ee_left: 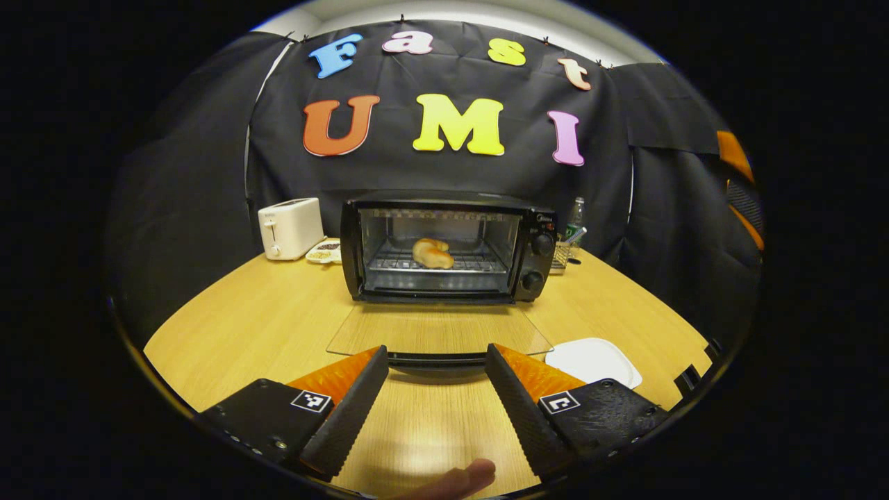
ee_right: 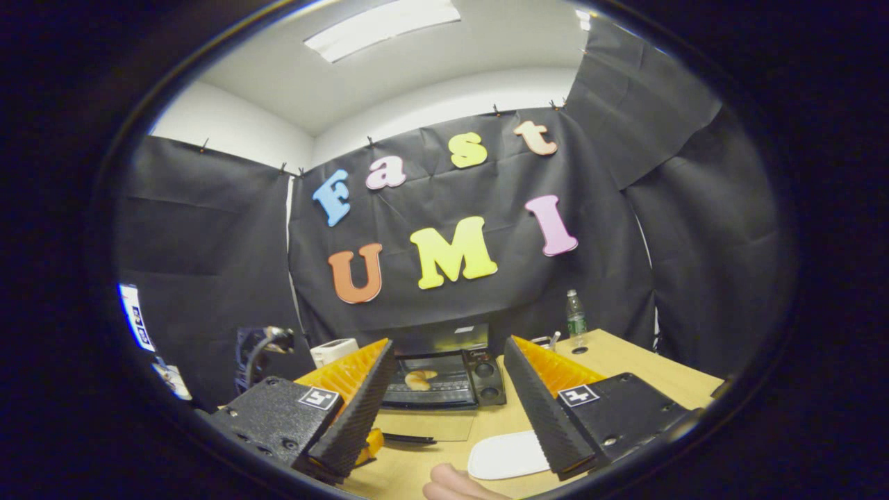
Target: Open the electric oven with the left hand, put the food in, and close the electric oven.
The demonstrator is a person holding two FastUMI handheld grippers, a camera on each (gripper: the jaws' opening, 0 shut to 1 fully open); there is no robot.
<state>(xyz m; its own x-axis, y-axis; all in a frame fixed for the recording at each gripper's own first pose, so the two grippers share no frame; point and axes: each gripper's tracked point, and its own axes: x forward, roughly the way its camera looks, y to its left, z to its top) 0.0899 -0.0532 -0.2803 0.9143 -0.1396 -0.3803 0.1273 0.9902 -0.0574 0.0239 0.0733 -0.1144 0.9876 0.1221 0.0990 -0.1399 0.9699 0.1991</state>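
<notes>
Left gripper view: one oven (ee_left: 448,246) stands at 12 o'clock on the table (ee_left: 257,319), mid-depth, its glass door (ee_left: 439,332) folded down flat toward the camera. One bread roll (ee_left: 432,253) lies on the rack inside, centred. The left gripper (ee_left: 436,357) hovers at 6 o'clock, fingers spread wide, holding nothing; the door's handle edge lies just ahead of the tips. Bare table runs between the fingers and out to 9 o'clock. One white plate (ee_left: 594,361) lies at 4 o'clock, just beside the door's corner. One toaster (ee_left: 290,227) and one snack dish (ee_left: 325,251) sit at 10 o'clock; one bottle (ee_left: 575,219) at 2 o'clock.

Right gripper view: the right gripper (ee_right: 448,364) is raised, fingers spread, empty; the oven shows between them.
</notes>
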